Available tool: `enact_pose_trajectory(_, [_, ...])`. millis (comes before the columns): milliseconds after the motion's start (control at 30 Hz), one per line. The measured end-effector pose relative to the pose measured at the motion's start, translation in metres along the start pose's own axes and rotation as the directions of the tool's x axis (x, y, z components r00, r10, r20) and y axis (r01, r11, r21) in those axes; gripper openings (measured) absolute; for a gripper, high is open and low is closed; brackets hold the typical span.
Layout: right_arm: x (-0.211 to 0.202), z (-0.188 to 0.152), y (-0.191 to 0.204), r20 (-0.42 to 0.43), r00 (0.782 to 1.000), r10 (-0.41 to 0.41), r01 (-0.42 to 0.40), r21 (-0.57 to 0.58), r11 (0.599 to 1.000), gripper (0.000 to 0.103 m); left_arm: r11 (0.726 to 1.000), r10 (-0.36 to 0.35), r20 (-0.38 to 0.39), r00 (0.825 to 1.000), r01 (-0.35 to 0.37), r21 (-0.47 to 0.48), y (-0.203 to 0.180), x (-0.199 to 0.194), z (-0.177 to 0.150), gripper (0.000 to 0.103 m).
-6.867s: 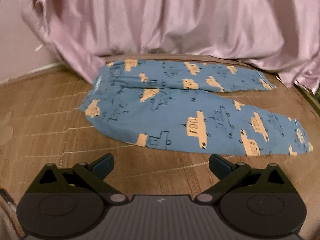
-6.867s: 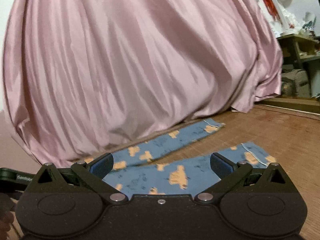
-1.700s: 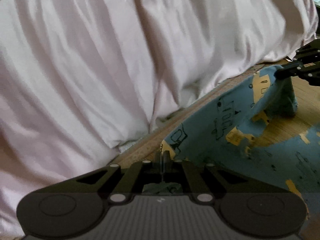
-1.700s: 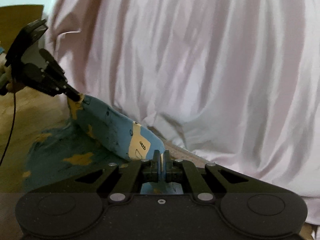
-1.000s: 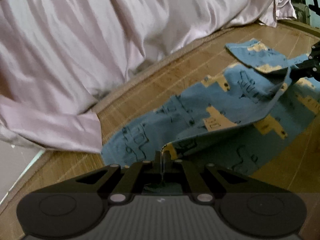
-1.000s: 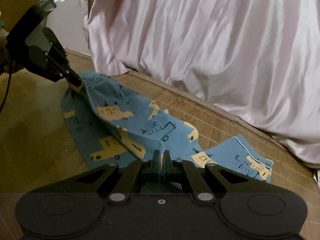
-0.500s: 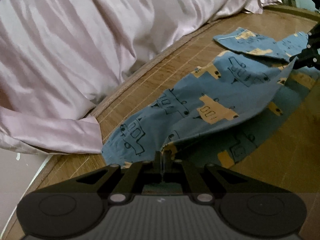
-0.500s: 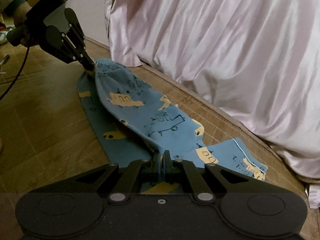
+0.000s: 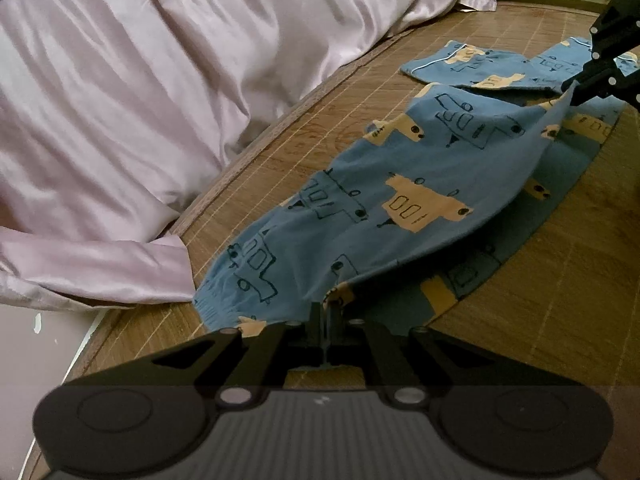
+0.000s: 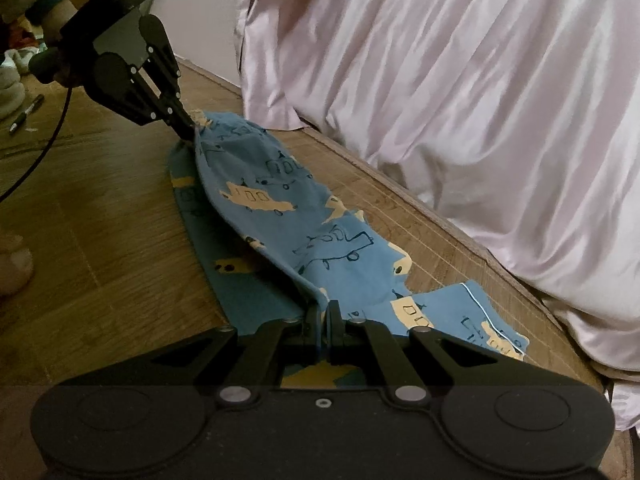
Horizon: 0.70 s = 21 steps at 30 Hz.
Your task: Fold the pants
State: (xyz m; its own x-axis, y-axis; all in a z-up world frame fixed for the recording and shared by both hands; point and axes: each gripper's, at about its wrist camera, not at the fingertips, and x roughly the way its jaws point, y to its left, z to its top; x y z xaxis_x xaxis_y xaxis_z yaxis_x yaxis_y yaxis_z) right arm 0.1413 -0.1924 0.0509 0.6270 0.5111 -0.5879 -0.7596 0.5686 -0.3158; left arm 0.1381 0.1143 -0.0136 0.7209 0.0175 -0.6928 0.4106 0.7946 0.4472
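While claws (image 9: 327, 312) (image 10: 322, 316) pinch pants (image 9: 400, 200) — no legible writing.

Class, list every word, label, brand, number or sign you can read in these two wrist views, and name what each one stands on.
None can be read.
The pants carry only cartoon vehicle prints with no legible lettering.
The left hand-held gripper has a small pale mark on its body, too small to read.
The right hand-held gripper shows no text.
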Motion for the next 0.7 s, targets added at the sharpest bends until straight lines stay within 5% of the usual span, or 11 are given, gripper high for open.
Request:
enact_pose_trajectory(467, [0.019, -0.012, 0.006, -0.116, 0.990, 0.084, -0.085, 0.004, 0.996, 0.003, 0.999, -0.047, -0.058, 0.997, 0.047, 0.004, 0.002, 0.013, -0.003, 0.001])
enact_pose_trajectory(567, [0.018, -0.009, 0.000, -0.124, 0.986, 0.108, -0.103, 0.042, 0.994, 0.019, 0.998, -0.060, -0.079, 0.995, 0.060, -0.004, 0.001, 0.015, -0.004, 0.002])
enact_pose_trajectory(700, [0.009, -0.006, -0.005, -0.135, 0.985, 0.106, -0.096, 0.078, 0.992, 0.058, 0.997, -0.069, -0.078, 0.995, 0.065, -0.047, 0.003, 0.008, -0.004, 0.015])
